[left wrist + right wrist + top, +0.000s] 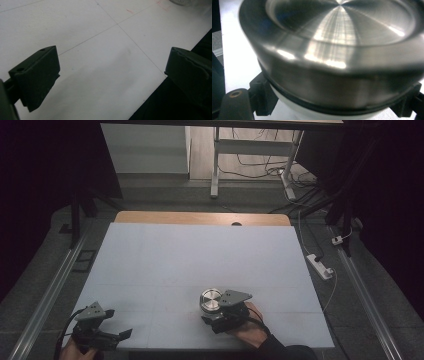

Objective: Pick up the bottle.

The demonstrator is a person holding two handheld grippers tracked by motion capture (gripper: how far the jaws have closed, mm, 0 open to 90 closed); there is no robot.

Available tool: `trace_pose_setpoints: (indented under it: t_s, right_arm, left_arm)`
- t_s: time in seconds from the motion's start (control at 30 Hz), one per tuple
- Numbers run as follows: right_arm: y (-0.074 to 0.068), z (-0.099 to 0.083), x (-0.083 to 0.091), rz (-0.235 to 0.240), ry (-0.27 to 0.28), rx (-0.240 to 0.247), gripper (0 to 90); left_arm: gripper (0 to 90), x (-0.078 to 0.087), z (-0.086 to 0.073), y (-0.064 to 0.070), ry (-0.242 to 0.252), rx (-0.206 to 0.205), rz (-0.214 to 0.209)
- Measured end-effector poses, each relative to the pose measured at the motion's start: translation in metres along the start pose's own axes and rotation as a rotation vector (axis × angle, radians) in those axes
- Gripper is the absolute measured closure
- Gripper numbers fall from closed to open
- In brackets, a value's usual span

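A round jar with a brushed steel lid stands on the pale table top near the front, a little right of centre. My right gripper is shut on it from the near side. In the right gripper view the lid looms close, with a black seal and white body below, and a black finger on each side of the body. My left gripper is at the front left corner, open with nothing between its fingers. Its pads stand wide apart over bare table.
The table's front edge runs just under the left gripper. A wooden strip borders the far edge. On the floor lie a white power strip and cables at the right; white desk legs stand behind.
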State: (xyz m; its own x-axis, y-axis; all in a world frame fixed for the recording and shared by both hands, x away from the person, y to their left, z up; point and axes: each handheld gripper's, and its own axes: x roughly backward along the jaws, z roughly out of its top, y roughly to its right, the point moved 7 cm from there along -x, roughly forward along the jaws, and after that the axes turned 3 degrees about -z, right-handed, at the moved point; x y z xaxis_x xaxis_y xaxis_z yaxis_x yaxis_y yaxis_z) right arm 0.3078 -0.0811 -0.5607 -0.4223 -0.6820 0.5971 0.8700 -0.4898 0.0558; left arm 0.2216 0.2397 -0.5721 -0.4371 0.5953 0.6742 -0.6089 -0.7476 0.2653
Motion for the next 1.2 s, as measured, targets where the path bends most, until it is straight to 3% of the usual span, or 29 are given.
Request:
trace_pose_setpoints:
  t_s: [0.33,0.63,1.2]
  right_arm:
    - [-0.001,0.001,0.002,-0.006,-0.017,0.001,14.5]
    - [0.006,0.013,0.007,-0.023,0.015,-0.017,14.5]
    - [0.016,0.036,-0.005,-0.014,0.021,-0.047,14.5]
  left_arm:
    - [0.4,0.000,0.000,0.000,0.001,0.000,-0.004]
    - [0.5,0.000,0.000,0.000,0.002,0.006,-0.008]
    - [0.5,0.000,0.000,-0.001,0.005,0.011,-0.013]
